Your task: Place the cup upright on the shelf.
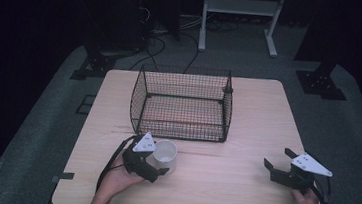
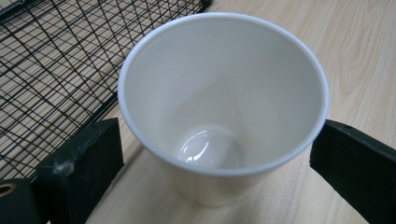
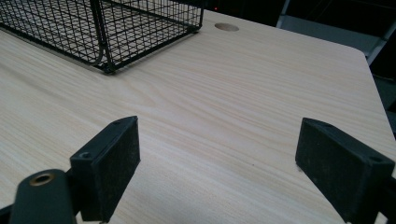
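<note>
Nearest to us in the left gripper view stands a white cup, upright on the pale wooden worktop, its mouth open and its inside bare. Our left tool has its two black jaws spread wide, one on each side of the cup; the right jaw sits just beside the cup wall below the rim, the left jaw stands a little apart from it, and we cannot tell whether either pad truly touches. A black wire basket lies just beyond the cup, on its left side in that view. From the high view, the cup rests near the front left part of the worktop, just in front of the basket, with the left tool around it and the hand behind. Our right tool is well apart at the front right, jaws wide and holding nothing. In the right gripper view the right tool hangs over bare wood, with the basket farther off at upper left.
</note>
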Demonstrator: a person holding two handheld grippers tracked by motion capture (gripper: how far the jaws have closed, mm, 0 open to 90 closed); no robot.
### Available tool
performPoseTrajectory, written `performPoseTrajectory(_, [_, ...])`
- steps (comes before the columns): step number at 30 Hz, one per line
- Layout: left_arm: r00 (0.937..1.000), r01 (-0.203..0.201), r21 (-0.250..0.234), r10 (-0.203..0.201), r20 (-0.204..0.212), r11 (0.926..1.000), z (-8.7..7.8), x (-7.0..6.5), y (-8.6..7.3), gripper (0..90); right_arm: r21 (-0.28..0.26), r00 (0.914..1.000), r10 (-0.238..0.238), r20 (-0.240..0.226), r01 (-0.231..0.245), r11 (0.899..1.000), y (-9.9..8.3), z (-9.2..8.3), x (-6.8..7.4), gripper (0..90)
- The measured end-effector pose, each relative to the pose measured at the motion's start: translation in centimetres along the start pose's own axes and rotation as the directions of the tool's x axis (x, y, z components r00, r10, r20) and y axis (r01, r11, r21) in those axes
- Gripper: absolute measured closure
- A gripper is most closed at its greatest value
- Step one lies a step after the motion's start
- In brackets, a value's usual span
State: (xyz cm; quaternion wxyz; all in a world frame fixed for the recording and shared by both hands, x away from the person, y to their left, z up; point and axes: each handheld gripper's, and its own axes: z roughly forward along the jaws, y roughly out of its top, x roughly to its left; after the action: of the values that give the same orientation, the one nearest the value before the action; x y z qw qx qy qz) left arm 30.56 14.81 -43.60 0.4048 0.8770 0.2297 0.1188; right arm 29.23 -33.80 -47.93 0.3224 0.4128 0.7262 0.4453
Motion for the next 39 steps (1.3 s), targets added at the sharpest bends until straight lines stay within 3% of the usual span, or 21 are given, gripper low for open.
performPoseTrajectory(8, [0.9999,0.010,0.010,-0.010,0.008,0.9999,0.6,0.3,0.2,2.4,0.000,1.0000,-0.002,0.000,0.002,1.000,0.0,0.0,0.0,13.1])
performPoseTrajectory(19, [0.9995,0.015,0.028,-0.016,0.028,0.9995,1.3,0.6,0.3,9.8,0.000,1.0000,-0.002,0.000,0.002,1.000,0.0,0.0,0.0,13.1])
performPoseTrajectory(24, [0.9993,-0.004,0.026,0.003,0.038,0.9997,1.3,0.6,0.6,20.1,-0.002,1.0000,-0.002,0.001,0.002,1.000,0.0,0.0,0.0,13.1])
performPoseTrajectory(32, [0.9987,-0.012,0.029,0.011,0.050,0.9995,1.1,0.6,0.9,20.6,-0.006,1.0000,0.001,0.003,-0.001,1.000,0.0,0.0,0.0,13.1])
performPoseTrajectory(39, [0.9970,-0.035,0.010,0.035,0.069,0.9993,0.6,0.4,2.1,20.8,-0.003,1.0000,0.001,0.004,-0.001,1.000,0.0,0.0,0.0,13.1])
